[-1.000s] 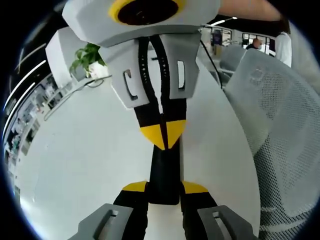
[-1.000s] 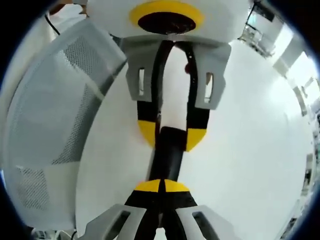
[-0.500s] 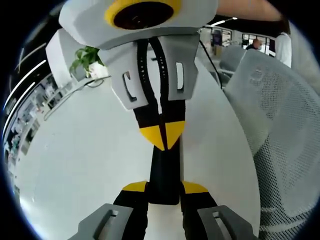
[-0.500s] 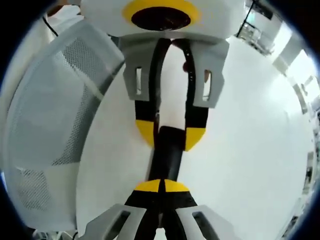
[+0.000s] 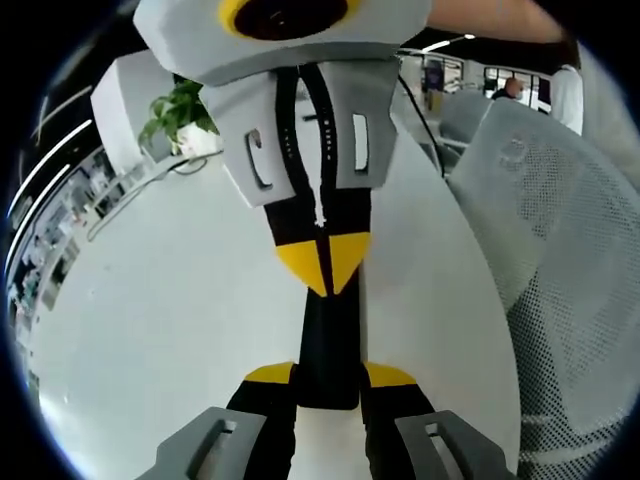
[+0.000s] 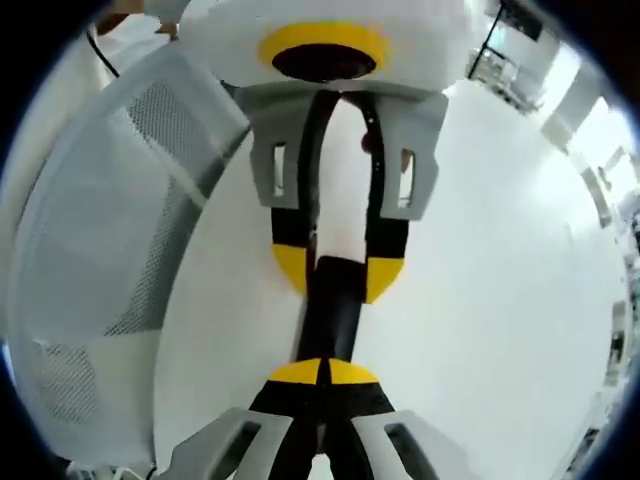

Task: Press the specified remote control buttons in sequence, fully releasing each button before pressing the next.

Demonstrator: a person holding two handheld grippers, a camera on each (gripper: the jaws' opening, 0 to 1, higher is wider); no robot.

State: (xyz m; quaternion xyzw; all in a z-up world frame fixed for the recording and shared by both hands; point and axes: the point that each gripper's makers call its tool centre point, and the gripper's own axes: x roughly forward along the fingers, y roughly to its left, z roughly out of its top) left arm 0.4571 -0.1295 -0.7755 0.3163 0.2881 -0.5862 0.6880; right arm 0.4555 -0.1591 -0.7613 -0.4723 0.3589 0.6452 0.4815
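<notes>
The left claw (image 5: 326, 372) clamps the black remote (image 5: 328, 340) over the white worktop (image 5: 150, 320), the right claw (image 6: 322, 372) pressed together on it.

Black remote control (image 5: 328, 350), clamped endwise

Right hand-held gripper (image 5: 322, 268) slightly higher along the remote (image 5: 328, 345) than before.

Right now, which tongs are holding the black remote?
The left tongs: their yellow tips sit apart, one on each side of the black remote. The right tongs have tips closed together, clamping nothing.
</notes>
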